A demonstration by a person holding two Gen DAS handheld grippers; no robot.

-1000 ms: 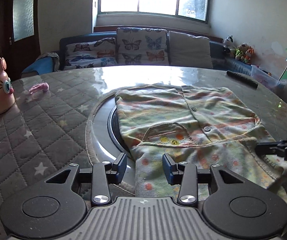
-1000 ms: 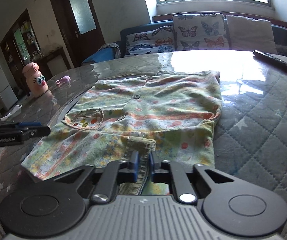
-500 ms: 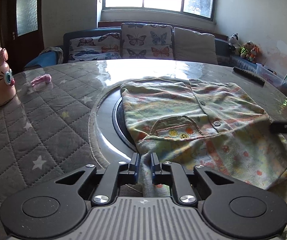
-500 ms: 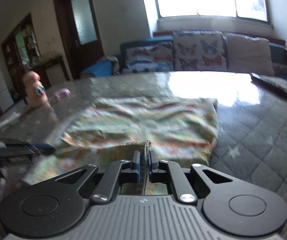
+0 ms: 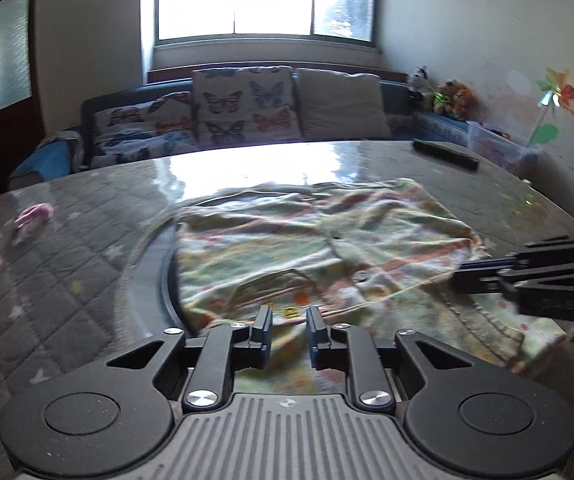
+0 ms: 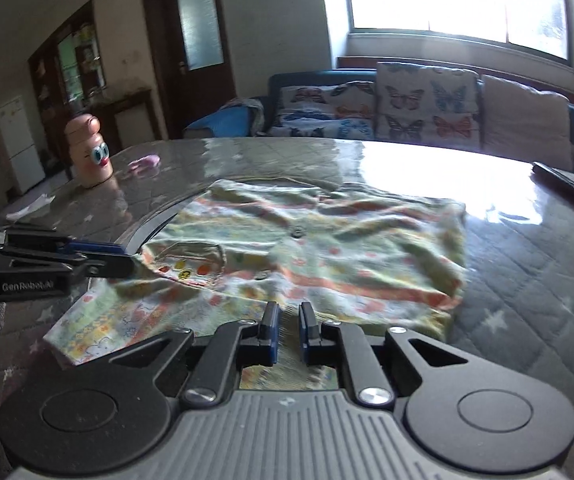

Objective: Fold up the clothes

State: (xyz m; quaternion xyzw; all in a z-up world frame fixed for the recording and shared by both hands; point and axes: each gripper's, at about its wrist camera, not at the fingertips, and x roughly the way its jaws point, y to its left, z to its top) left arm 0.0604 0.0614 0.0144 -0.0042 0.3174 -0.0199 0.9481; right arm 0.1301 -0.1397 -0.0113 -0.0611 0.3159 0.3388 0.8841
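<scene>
A small patterned garment [image 5: 311, 248] with buttons and a chest pocket lies on the round table; it also shows in the right wrist view [image 6: 327, 248]. Its near part is folded up over the body. My left gripper [image 5: 289, 322] is open just above the garment's near edge, holding nothing. My right gripper [image 6: 289, 320] is partly open over the folded near edge, holding nothing. The right gripper also shows at the right of the left wrist view [image 5: 527, 280], and the left gripper at the left of the right wrist view [image 6: 59, 260].
The table [image 5: 67, 264] has a quilted grey cover and a dark round inset [image 5: 155, 280] under the garment. A pink bottle with eyes [image 6: 89, 150] and a small pink item [image 6: 145, 162] stand far left. A black remote [image 5: 445, 154] lies far right. A sofa [image 5: 247, 116] is behind.
Both grippers carried the garment's near edge forward over the body, then opened and let it go. The near part now lies folded over the garment.
</scene>
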